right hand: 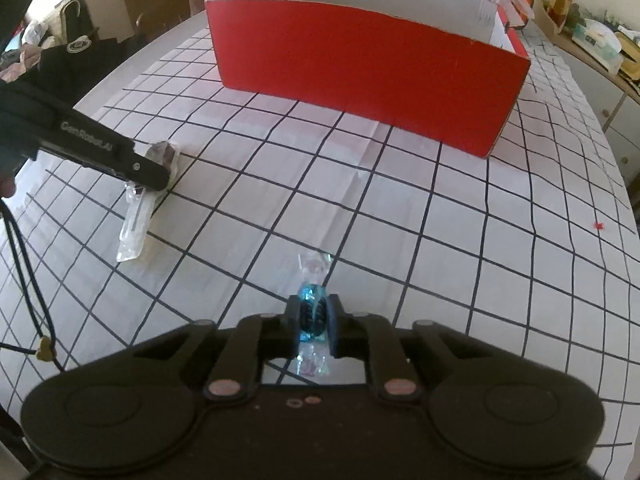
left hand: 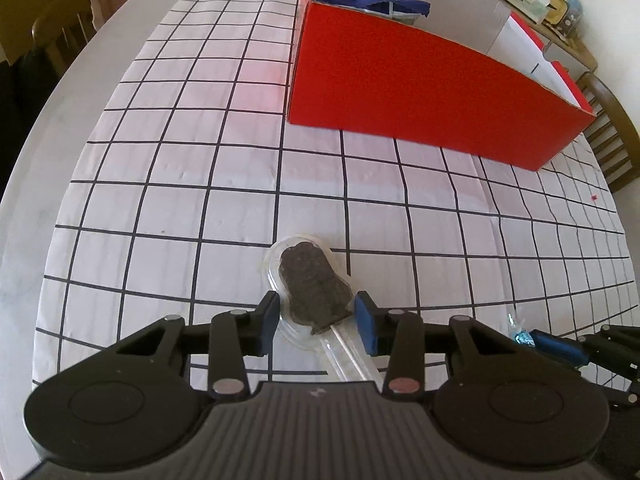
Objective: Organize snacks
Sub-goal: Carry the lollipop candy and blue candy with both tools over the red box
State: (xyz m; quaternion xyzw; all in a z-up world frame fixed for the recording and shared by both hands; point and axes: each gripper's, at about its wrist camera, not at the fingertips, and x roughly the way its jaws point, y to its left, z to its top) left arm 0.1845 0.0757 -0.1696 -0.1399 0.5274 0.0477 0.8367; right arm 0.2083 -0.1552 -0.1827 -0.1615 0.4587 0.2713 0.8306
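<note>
Both pickups look made, and the carry to the red box [left hand: 420, 92] comes next, as I judge it. My left gripper [left hand: 316, 320] has its blue pads [left hand: 366, 326] set against the two sides of a lollipop [left hand: 314, 292]: a dark, grainy, lumpy sweet on a pale stick, sealed in a clear, glossy blister that lies on the tablecloth [left hand: 180, 184]. The pads appear to touch the blister's edges, so I read this as a grip just made, though I can't tell how firm it is. My right gripper [right hand: 314, 320] is clamped tight on a small candy [right hand: 312, 314], a shiny blue-and-black twist wrap with clear crinkled tails sticking out front and back; it sits low over the cloth. In the right wrist view the left gripper [right hand: 154, 170] and its lollipop [right hand: 140, 200] are at about ten o'clock from my candy, well apart from it. The box stands at twelve o'clock from both grippers, well apart: smooth red cardboard outside, plain grey inside, open at the top, with a crumpled dark blue packet [left hand: 372, 2] already poking above its far left wall. The cloth is white with a thin black grid, slightly creased. The next move calls for lifting each piece clear of the near wall before letting go; the slick blister could slip or twist in the pads, so the lollipop wants a slow lift.
</note>
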